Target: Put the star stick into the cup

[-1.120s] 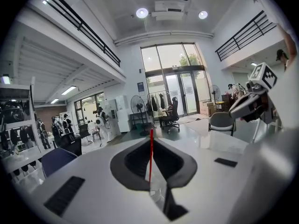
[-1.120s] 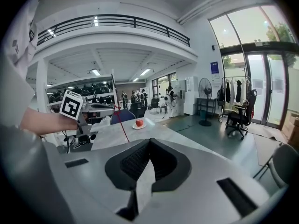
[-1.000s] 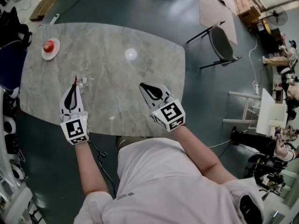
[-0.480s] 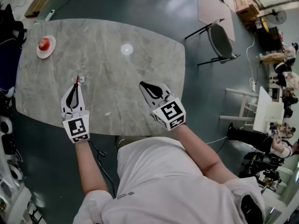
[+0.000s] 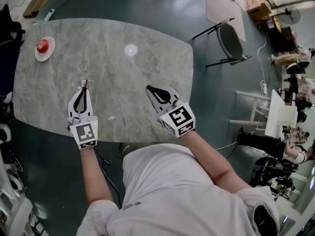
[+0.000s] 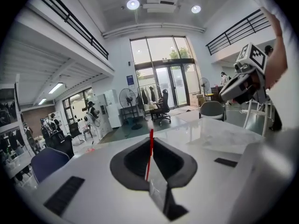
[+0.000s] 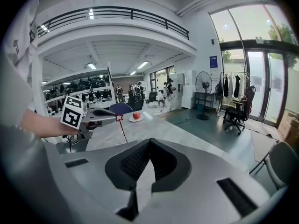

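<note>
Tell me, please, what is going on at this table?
A person holds a gripper in each hand above a marble table. The left gripper is shut on the thin red star stick. The right gripper is shut and empty. The stick is not in a cup yet.

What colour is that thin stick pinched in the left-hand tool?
Red. The star stick shows best in the left gripper view, clamped between the jaws.
</note>
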Action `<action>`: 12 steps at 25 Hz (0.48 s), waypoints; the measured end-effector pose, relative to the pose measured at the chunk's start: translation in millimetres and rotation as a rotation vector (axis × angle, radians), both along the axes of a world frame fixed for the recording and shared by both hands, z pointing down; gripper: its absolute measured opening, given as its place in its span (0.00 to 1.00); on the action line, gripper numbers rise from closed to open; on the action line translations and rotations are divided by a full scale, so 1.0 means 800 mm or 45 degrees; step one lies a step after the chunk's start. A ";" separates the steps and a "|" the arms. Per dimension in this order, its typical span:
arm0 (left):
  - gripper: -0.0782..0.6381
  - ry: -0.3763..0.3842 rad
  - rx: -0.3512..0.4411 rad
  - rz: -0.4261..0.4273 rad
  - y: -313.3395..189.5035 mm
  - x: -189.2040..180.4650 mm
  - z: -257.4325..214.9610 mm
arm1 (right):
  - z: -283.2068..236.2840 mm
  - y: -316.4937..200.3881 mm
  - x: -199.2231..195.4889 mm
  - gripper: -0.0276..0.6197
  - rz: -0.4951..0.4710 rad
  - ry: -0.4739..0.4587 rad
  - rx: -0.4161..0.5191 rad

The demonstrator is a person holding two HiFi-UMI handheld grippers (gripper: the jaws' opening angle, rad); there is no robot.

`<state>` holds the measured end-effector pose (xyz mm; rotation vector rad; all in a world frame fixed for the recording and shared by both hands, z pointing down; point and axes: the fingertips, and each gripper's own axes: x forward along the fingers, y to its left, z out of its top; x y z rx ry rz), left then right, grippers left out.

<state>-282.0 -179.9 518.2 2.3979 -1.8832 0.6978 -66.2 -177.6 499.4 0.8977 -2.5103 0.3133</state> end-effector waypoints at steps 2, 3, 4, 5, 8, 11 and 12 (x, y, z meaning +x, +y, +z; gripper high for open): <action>0.13 -0.032 -0.012 0.022 -0.001 0.007 0.004 | 0.000 0.000 0.002 0.06 0.002 0.000 0.000; 0.13 -0.042 -0.016 0.032 -0.001 0.011 0.007 | 0.000 0.000 0.003 0.06 0.004 0.000 0.000; 0.13 -0.046 -0.019 0.040 -0.001 0.013 0.009 | 0.000 0.000 0.003 0.06 0.006 0.000 0.000; 0.14 -0.046 -0.020 0.046 -0.001 0.015 0.011 | 0.000 0.000 0.004 0.06 0.008 0.001 0.000; 0.14 -0.043 -0.029 0.051 0.000 0.016 0.016 | 0.001 0.001 0.007 0.06 0.017 0.003 0.000; 0.15 -0.041 -0.030 0.058 -0.003 0.018 0.019 | 0.002 0.000 0.011 0.06 0.027 0.005 0.000; 0.15 -0.041 -0.030 0.061 -0.004 0.020 0.019 | 0.002 0.000 0.012 0.06 0.030 0.005 0.000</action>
